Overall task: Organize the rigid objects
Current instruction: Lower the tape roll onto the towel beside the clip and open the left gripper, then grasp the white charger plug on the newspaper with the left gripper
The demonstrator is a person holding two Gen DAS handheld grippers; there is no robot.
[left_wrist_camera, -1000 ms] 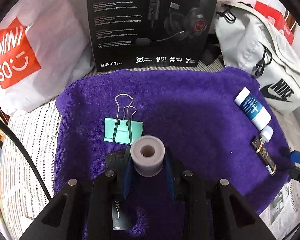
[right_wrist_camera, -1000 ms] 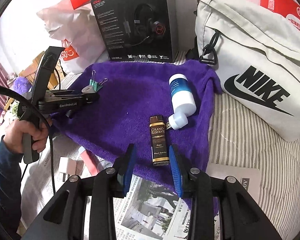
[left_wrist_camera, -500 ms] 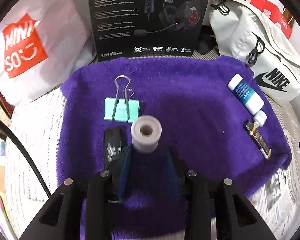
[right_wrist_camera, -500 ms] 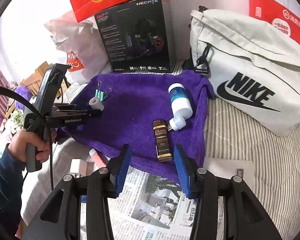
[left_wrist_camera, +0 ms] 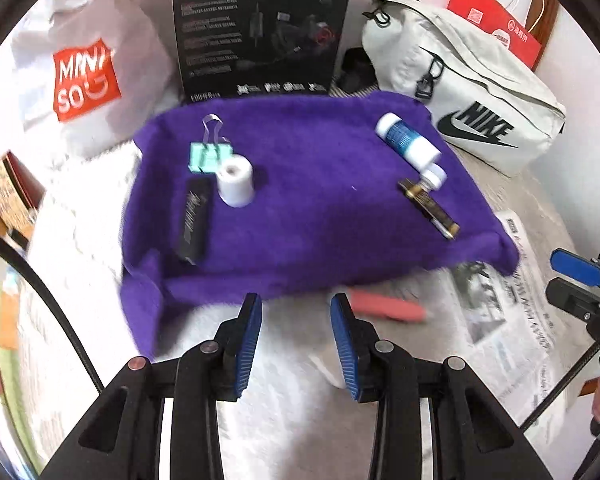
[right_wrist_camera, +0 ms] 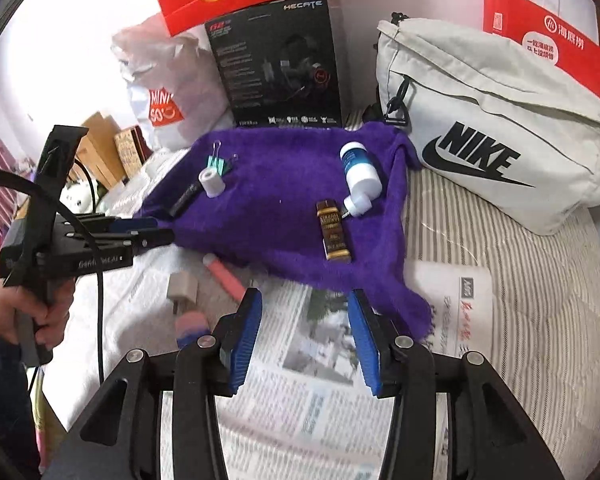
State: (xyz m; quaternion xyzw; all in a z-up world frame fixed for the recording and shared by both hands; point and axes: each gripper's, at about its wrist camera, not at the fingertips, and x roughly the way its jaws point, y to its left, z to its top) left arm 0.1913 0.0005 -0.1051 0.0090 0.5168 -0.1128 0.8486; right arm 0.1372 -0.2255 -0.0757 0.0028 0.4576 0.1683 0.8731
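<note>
Left tongs [left_wrist_camera: 296, 320] gaping, empty, short of the cloth [left_wrist_camera: 320, 220]; roll [left_wrist_camera: 236, 182] upright beyond (stable on end). Right tongs [right_wrist_camera: 304, 324] wide, empty.

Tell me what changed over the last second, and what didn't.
The left gripper let go of the white roll, leaving it upright on the purple towel, then pulled back off the towel, jaws open. The right gripper also backed away, jaws open and empty. The binder clip, blue-and-white bottle and brown lighter stayed put.
</note>
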